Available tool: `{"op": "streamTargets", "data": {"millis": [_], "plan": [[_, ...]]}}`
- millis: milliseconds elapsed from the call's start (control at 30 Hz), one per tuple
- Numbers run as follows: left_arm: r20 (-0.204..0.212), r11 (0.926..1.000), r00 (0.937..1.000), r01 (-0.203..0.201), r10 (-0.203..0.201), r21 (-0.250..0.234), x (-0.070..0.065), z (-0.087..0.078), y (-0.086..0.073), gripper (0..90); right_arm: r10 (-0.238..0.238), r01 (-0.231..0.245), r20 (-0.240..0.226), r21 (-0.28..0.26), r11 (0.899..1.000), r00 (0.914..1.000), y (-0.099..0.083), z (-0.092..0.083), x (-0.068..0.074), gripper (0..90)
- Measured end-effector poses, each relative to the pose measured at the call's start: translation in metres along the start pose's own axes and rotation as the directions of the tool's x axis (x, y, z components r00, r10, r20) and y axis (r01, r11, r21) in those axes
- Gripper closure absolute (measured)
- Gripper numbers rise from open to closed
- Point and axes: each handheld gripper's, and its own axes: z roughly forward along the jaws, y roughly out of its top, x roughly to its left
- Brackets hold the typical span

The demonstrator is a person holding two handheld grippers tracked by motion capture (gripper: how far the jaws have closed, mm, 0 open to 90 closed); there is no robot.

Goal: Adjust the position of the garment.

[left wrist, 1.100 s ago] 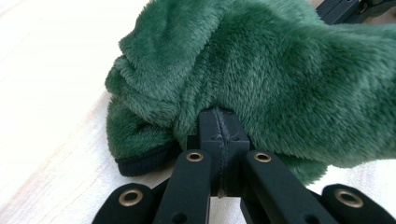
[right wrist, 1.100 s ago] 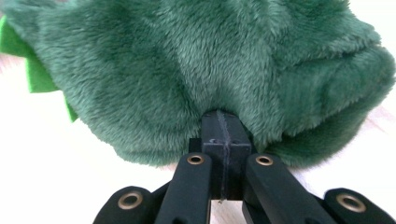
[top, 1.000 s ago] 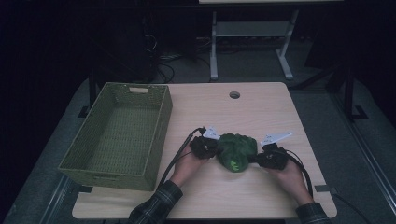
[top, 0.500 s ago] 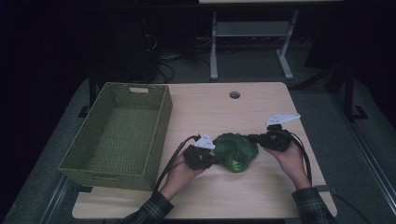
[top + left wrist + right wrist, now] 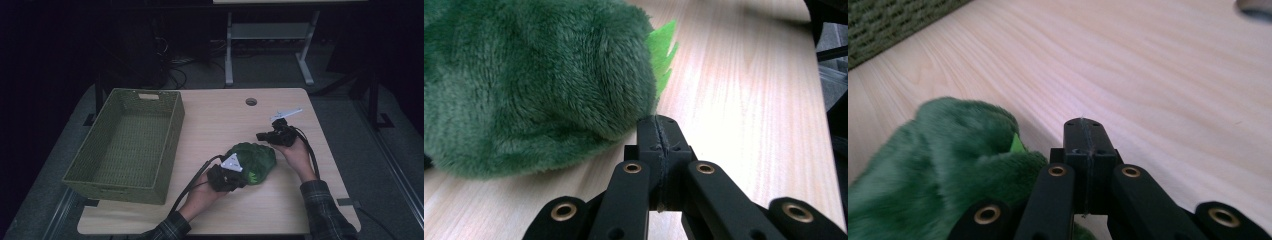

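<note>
Fuzzy green plush toy (image 5: pixel 252 161), woven basket (image 5: pixel 127 142), smooth pale wood-grain table (image 5: pixel 225 112)

The pale wooden table (image 5: pixel 220 120) carries a green woven basket (image 5: pixel 127 142) and what looks like a green plush toy (image 5: pixel 255 160).

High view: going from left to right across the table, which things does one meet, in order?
Green woven basket → left gripper → green plush toy → right gripper.
</note>
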Motion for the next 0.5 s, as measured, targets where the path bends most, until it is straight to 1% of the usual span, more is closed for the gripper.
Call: {"op": "streamTargets", "data": {"millis": [33, 100, 133, 200, 267, 333, 367, 400, 433, 467, 500], "plan": [[-0.001, 1.0, 1.0, 0.0, 0.0, 0.006, 0.001, 0.001, 0.0, 89.7, 0.003, -0.003, 0.0, 0.012, 1.0, 1.0, -0.001, 0.004, -0.001, 89.8], [0.001, 0.9999, 1.0, 0.01, -0.01, 0.004, 0.003, 0.004, -0.001, 89.6, -0.002, 0.002, 0.0, 0.029, 1.0, 1.0, -0.004, 0.008, -0.003, 89.8], [-0.002, 1.0, 1.0, 0.005, -0.005, 0.006, 0.004, 0.005, -0.001, 89.7, -0.001, 0.001, -0.001, 0.037, 0.999, 1.0, -0.007, 0.01, -0.004, 89.8], [-0.006, 0.9999, 0.9999, 0.01, -0.01, 0.007, 0.006, 0.007, -0.002, 89.7, 0.008, -0.008, -0.005, 0.047, 0.999, 1.0, -0.01, 0.011, -0.004, 89.8], [-0.015, 0.9999, 0.9998, 0.012, -0.012, 0.01, 0.009, 0.008, -0.003, 89.7, 0.008, -0.008, -0.012, 0.068, 0.998, 0.9999, -0.015, 0.011, -0.005, 89.8], [-0.024, 0.9998, 0.9996, 0.017, -0.017, 0.009, 0.01, 0.008, -0.004, 89.7, 0.001, 0.0, -0.016, 0.057, 0.998, 0.9999, -0.018, 0.009, -0.004, 89.8], [-0.026, 0.9998, 0.9996, 0.014, -0.013, 0.014, 0.012, 0.008, -0.005, 89.7, -0.004, 0.005, -0.019, 0.061, 0.998, 0.9998, -0.019, 0.007, -0.003, 89.8], [-0.03, 0.9997, 0.9993, 0.021, -0.021, 0.01, 0.013, 0.007, -0.006, 89.7, -0.002, 0.003, -0.02, 0.062, 0.998, 0.9998, -0.021, 0.006, -0.002, 89.8], [-0.032, 0.9997, 0.9993, 0.019, -0.019, 0.012, 0.015, 0.006, -0.006, 89.7, -0.002, 0.004, -0.021, 0.063, 0.998, 0.9998, -0.022, 0.005, -0.001, 89.8], [-0.035, 0.9995, 0.9989, 0.032, -0.032, 0.002, 0.015, 0.006, -0.007, 89.7, -0.005, 0.006, -0.026, 0.062, 0.998, 0.9996, -0.024, 0.003, 0.001, 89.8], [-0.036, 0.9997, 0.999, 0.025, -0.024, 0.008, 0.016, 0.005, -0.007, 89.7, -0.011, 0.013, -0.03, 0.062, 0.998, 0.9995, -0.025, 0.002, 0.001, 89.8]]}}
